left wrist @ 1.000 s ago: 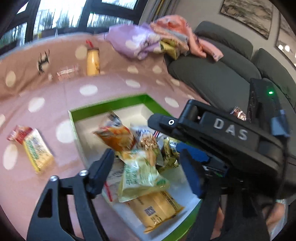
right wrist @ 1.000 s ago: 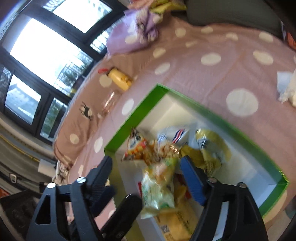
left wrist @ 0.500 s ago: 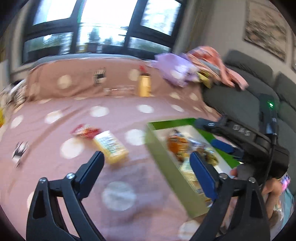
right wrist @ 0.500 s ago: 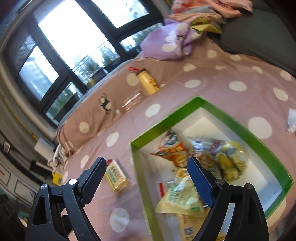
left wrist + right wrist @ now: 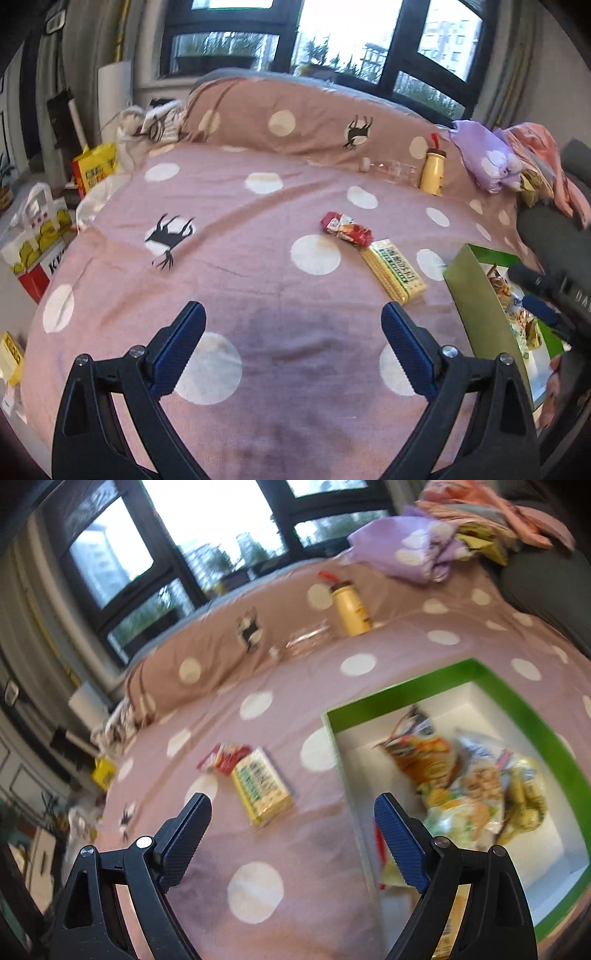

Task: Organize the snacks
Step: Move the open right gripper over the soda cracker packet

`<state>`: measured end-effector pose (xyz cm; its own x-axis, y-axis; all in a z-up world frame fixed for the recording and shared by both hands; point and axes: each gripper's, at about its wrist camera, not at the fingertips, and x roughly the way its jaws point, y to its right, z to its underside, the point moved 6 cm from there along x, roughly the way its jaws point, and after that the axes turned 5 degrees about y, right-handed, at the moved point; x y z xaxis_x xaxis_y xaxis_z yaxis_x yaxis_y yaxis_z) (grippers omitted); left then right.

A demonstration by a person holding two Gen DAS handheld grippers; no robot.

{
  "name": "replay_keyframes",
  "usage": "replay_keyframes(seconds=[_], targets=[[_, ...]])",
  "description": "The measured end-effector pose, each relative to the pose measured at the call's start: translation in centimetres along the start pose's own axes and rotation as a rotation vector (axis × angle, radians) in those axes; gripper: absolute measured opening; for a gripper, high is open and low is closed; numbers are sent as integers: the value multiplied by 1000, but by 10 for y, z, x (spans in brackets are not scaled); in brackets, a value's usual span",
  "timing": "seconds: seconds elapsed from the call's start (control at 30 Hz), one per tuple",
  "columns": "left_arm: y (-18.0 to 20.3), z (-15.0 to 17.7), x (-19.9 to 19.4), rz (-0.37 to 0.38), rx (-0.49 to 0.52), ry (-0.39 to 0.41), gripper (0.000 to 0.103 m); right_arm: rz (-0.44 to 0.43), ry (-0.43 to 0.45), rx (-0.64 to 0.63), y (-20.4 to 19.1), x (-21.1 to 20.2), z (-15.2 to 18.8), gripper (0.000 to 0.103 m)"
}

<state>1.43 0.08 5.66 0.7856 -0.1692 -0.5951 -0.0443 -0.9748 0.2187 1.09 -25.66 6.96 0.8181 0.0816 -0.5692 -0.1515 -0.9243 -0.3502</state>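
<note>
A green-rimmed box (image 5: 491, 679) with a white inside holds several snack bags (image 5: 465, 782); in the left wrist view it (image 5: 476, 295) sits at the right edge. On the pink dotted cover lie a yellow-green cracker pack (image 5: 393, 269) (image 5: 260, 784) and a red snack pack (image 5: 345, 228) (image 5: 223, 757), touching end to end. My left gripper (image 5: 293, 345) is open and empty, above bare cover, short of the cracker pack. My right gripper (image 5: 291, 830) is open and empty, just short of the cracker pack and beside the box's left wall.
A yellow bottle (image 5: 433, 173) (image 5: 349, 607) and a clear plastic item (image 5: 308, 637) stand at the back. A purple dotted bag (image 5: 487, 160) and clothes lie on the grey sofa (image 5: 554, 236) at right. Bags and boxes (image 5: 37, 236) sit on the floor at left.
Both grippers have swung left, away from over the box, toward the loose packs on the cover. Both stay open and empty.
</note>
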Motion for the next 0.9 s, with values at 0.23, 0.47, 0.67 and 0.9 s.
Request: replay_keyframes(seconds=[0.23, 0.47, 0.67, 0.9], targets=[[-24, -2, 1, 7, -74, -25, 96, -90, -165, -81, -46, 45, 11, 90], [-34, 2, 10, -18, -95, -80, 96, -38, -302, -185, -72, 125, 13, 90], [-38, 6, 15, -44, -96, -107, 96, 49, -353, -246, -64, 168, 19, 90], [-39, 9, 19, -59, -91, -127, 96, 43, -337, -286, -69, 174, 24, 72]])
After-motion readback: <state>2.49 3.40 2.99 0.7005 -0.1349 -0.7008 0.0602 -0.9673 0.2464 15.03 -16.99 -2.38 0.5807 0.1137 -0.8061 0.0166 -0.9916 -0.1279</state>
